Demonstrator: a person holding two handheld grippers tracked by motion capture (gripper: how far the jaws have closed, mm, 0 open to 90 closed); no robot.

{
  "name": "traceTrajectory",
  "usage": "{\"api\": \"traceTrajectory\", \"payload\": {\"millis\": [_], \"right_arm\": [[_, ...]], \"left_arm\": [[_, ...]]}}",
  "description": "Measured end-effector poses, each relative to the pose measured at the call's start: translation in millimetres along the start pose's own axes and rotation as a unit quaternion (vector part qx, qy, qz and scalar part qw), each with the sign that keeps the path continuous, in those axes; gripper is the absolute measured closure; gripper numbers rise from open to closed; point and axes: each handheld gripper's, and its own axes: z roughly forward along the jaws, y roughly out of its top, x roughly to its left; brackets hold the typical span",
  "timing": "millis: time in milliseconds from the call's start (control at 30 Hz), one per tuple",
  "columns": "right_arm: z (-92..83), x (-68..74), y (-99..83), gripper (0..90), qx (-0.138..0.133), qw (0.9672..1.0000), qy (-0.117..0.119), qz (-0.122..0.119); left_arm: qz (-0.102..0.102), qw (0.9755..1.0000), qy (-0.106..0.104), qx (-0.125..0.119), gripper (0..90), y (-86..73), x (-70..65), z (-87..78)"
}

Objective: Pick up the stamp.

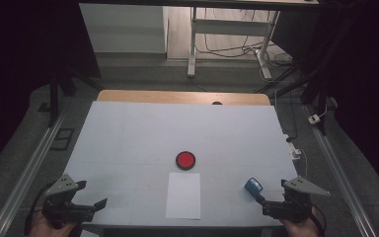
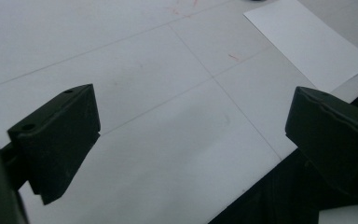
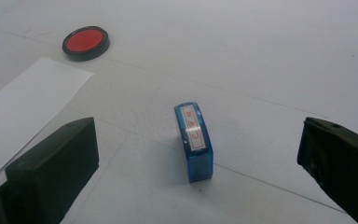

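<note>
- A small blue stamp (image 3: 194,142) is seen lying on the white table (image 1: 128,133), near its front right corner; a white label with red characters runs along its upper face.
- In the right gripper view, the stamp is framed between the two black jaws but lies ahead of them, apart from both; neither jaw touches it.
- The right gripper (image 1: 271,202) is held by a hand at the table's front right edge, just behind the stamp in the high view. Its jaws are spread wide, with nothing between the pads.
- A white sheet of paper (image 1: 183,195) is laid flat at the front centre of the table, to the left of the stamp and well apart from it.
- A round ink pad (image 1: 185,160), red inside a black rim, is placed just beyond the far edge of the paper, uncovered.
- The left gripper (image 1: 90,206) is held at the front left corner of the table, well apart from the stamp. Its jaws are likewise spread wide and empty; in the left gripper view bare table surface is seen between them, with a corner of the paper (image 2: 307,42) at the upper right.
</note>
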Motion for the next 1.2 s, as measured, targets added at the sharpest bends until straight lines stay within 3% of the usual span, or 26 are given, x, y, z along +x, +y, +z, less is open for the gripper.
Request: {"api": "traceTrajectory", "payload": {"millis": [167, 333, 467, 700, 1200], "right_arm": [[2.7, 1.2, 1.3, 0.0, 0.013, 0.9996, 0.021, -0.013], [2.7, -1.1, 1.5, 0.0, 0.011, 0.9994, 0.034, -0.002], [3.8, -0.9, 1.8, 0.0, 0.018, 0.9994, 0.028, -0.001], [7.1, 3.7, 2.4, 0.0, 0.032, 0.9993, 0.007, -0.016], [8.3, 4.3, 3.7, 0.0, 0.04, 0.9989, 0.012, -0.022]], "left_arm": [[-0.001, 1.0, 0.003, -0.001, 2.7, -0.6, -0.2, -1.0], [-0.001, 1.0, 0.008, -0.005, 2.6, -1.1, 0.0, -2.2], [0.006, 0.9996, 0.027, -0.003, 1.5, -1.2, -0.6, -2.3], [0.002, 0.9999, 0.015, -0.004, 1.6, -1.8, 1.4, -2.1], [0.011, 0.9999, 0.012, 0.002, 1.4, -1.5, -0.4, -0.8]]}}
